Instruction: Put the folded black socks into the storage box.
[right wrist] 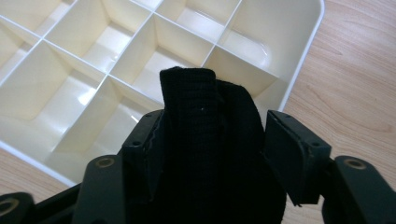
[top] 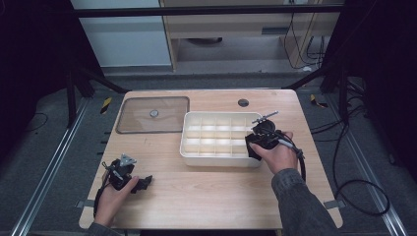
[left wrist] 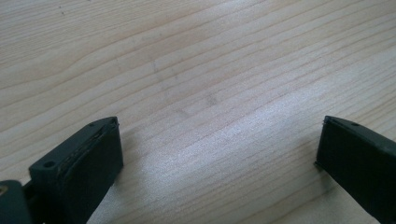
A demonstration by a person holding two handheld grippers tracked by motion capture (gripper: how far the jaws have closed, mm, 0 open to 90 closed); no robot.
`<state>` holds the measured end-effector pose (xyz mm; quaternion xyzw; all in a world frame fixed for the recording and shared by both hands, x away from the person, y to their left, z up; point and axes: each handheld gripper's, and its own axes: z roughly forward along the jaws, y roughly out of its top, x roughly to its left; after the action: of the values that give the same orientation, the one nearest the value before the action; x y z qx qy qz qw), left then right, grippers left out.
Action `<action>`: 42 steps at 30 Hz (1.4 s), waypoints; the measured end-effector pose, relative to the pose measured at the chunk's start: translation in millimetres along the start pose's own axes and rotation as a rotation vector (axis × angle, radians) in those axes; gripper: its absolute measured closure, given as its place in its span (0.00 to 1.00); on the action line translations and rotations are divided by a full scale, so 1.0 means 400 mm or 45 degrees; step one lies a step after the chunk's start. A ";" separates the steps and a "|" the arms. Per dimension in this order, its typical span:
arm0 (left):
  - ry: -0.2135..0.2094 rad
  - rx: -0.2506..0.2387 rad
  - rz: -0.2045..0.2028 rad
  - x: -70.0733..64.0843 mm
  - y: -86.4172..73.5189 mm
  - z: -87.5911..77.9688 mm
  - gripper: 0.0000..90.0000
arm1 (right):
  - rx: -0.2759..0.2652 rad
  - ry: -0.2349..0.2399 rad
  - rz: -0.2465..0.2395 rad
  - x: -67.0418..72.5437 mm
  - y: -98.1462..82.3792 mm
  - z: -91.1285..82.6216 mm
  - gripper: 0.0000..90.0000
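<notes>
- Two grippers were on the wooden table [top: 206,191], one in each hand of a person whose forearms came in from the near edge.
- The right gripper [right wrist: 215,140] hovered over the near right corner of a cream divided tray [top: 189,147], which sat a little right of the table's centre.
- Between its jaws lay a rolled black cloth [right wrist: 205,140], standing up out of the gap and rising past the jaw tips.
- In the right gripper view the jaw on the left lay against the cloth, while the jaw on the right stood just off it with a sliver of gap; the jaws were parted, not clamped.
- In that view the cloth hung above the tray's corner compartments, close to the rounded rim, and I could not tell whether it touched the tray's floor.
- In the high view the right gripper [top: 255,142] showed as a dark mass at the tray's right end, with the hand wrapped round it and the cable looping off to the right.
- The left gripper [top: 142,183] rested low at the near left of the table, well apart from the tray.
- Its jaws were spread wide in the left gripper view, with bare wood grain between them.
- A clear lid [top: 152,114] with a small round knob lay flat at the far left, just beside the tray.
</notes>
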<state>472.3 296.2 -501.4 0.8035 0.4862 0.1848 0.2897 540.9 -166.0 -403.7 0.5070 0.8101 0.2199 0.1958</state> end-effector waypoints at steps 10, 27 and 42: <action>0.000 0.000 0.000 0.000 0.000 0.000 0.00 | -0.018 0.036 0.008 -0.007 0.011 -0.033 0.39; 0.001 -0.001 0.000 0.000 0.000 0.000 0.00 | -0.015 0.042 0.010 -0.046 0.046 -0.098 0.47; 0.002 -0.003 0.003 0.000 0.000 0.000 0.00 | -0.021 0.057 -0.038 -0.058 0.077 -0.139 0.85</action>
<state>472.0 296.2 -501.5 0.8035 0.4851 0.1864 0.2902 543.0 -183.9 -338.4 0.4880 0.8200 0.2348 0.1851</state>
